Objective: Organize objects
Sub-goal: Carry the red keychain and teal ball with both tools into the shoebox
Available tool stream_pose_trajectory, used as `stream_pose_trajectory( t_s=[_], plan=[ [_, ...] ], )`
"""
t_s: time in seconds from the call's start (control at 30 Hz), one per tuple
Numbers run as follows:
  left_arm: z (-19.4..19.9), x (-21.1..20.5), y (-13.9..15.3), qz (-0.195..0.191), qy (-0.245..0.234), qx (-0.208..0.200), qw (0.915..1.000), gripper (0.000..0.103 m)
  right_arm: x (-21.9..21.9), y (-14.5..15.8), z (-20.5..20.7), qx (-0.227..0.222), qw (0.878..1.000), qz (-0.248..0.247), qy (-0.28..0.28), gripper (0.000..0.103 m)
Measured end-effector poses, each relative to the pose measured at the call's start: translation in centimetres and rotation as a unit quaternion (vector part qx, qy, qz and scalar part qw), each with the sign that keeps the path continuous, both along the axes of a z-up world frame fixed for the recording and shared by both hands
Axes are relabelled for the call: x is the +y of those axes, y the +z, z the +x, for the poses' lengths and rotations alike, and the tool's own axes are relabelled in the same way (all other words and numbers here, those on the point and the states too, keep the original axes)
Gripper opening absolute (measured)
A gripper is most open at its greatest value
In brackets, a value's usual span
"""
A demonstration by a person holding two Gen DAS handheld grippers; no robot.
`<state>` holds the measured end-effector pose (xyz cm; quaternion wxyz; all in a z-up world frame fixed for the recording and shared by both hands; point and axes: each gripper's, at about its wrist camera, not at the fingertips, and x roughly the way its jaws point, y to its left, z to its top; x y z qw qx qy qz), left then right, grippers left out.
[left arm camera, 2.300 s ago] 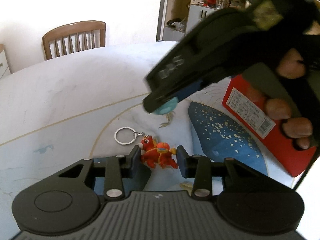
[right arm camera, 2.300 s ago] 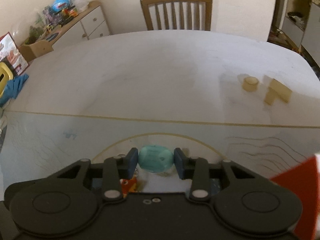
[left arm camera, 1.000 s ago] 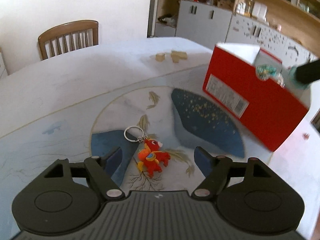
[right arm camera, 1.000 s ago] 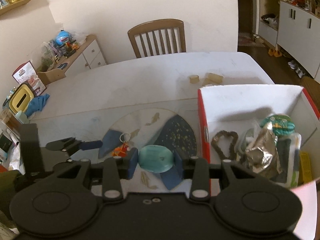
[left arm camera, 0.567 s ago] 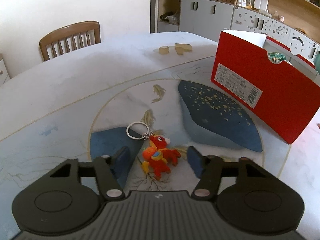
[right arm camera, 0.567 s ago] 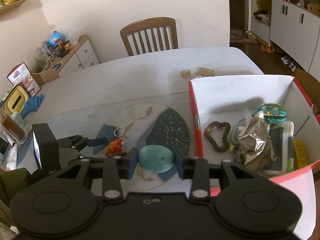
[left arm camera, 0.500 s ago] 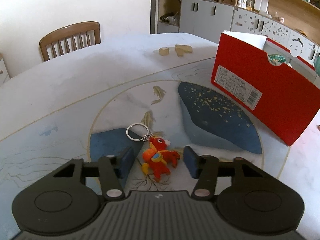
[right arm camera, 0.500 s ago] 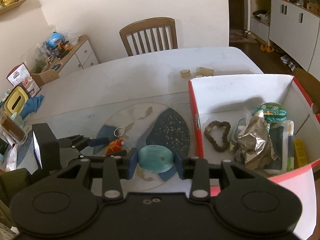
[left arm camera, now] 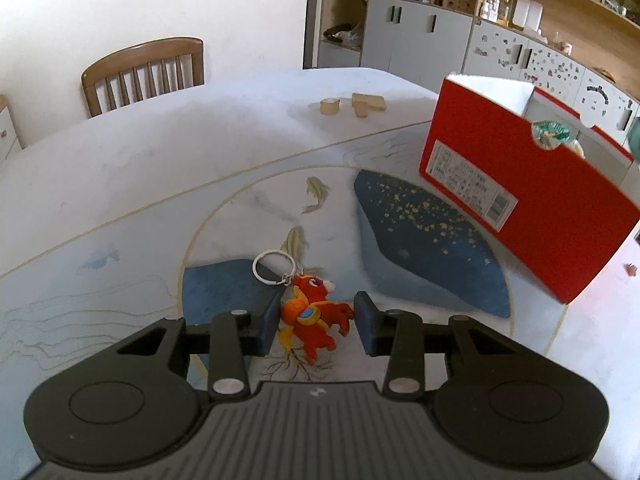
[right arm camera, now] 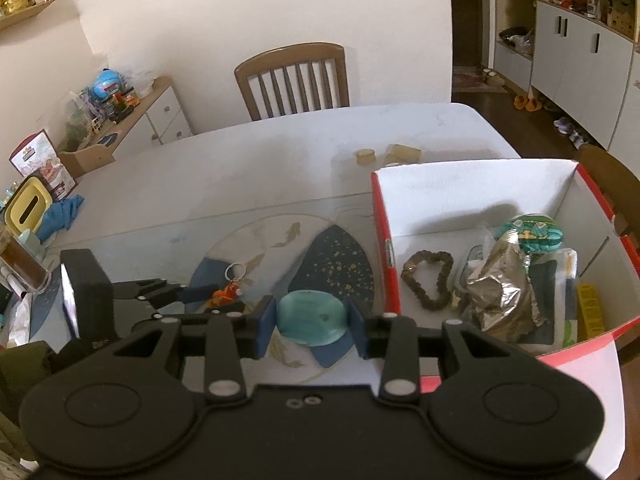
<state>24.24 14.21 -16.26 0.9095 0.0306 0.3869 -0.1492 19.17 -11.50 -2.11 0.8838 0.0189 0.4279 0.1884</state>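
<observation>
Narrowed since a moment ago, the left gripper (left arm camera: 316,322) brackets the red rubber horse keychain (left arm camera: 314,320), seemingly just touching it. Right gripper (right arm camera: 312,322) pinches a flat turquoise oval piece (right arm camera: 312,318) beside the red cardboard box (right arm camera: 380,248).

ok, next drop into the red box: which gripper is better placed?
Right. The right gripper is already shut on the teal oval piece, beside the open red box. The left gripper only brackets the red horse keychain, down on the table.
</observation>
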Motion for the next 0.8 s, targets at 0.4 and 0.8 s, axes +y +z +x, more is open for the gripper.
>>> stream_pose_trajectory(
  t_s=[0.4,0.8],
  plan=[
    [-1.6,-1.7,7.4,-0.017,-0.024,-0.025,0.9993,0.039,-2.0,1.1,0.1,-0.024,1.0,0.007,-0.008,0.037],
    [-2.5,-7.6,12.7,-0.01,-0.052,-0.059,0.9969,0.039,-7.7,1.0,0.8,-0.042,0.998,0.029,-0.025,0.037]
  ],
)
